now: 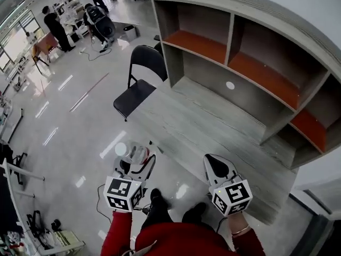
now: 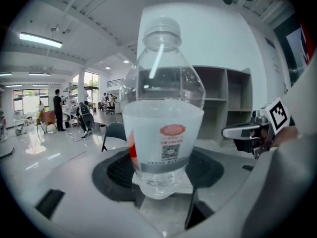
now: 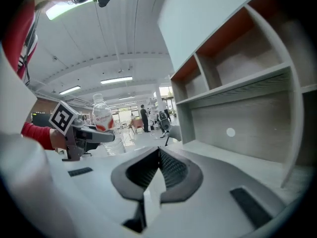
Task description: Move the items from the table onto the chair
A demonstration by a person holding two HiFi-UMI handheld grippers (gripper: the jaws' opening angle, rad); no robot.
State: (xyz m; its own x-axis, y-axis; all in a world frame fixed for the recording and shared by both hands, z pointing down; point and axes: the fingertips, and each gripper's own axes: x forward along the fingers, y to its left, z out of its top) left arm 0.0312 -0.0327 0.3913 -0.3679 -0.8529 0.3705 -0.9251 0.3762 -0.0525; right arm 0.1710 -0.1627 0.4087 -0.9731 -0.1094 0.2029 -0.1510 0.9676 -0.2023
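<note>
1. My left gripper (image 2: pixel 161 182) is pinching the water bottle (image 2: pixel 162 128) low on its body. The two dark pads press against its sides, just under the white label with the red mark.
2. The bottle is clear plastic and partly filled, and it stands cap-up between the jaws.
3. From the head view, the bottle is off the table (image 1: pixel 213 127). It hangs over the shiny floor (image 1: pixel 80 116) just outside the table's long front edge, towards its near end.
4. My right gripper (image 3: pixel 159 175) has its jaws pressed together. The ribbed pads meet tip to tip with nothing between them.
5. The right gripper sits near the same front edge of the table, to the right of the left gripper. The two are apart, roughly side by side.
6. The black chair (image 1: pixel 139 84) stands at the table's far left corner, well apart from the bottle. Its seat is bare.
7. The chair seat is just beside that corner; from this steep angle I cannot tell whether it touches the table.
8. A shelf unit (image 1: pixel 240 52) with orange-lined compartments runs along the table's back edge.
9. Red sleeves (image 1: pixel 114 233) show behind both marker cubes at the bottom of the head view.
10. Far across the floor a person (image 1: pixel 55 28) in dark clothes stands near other furniture.
</note>
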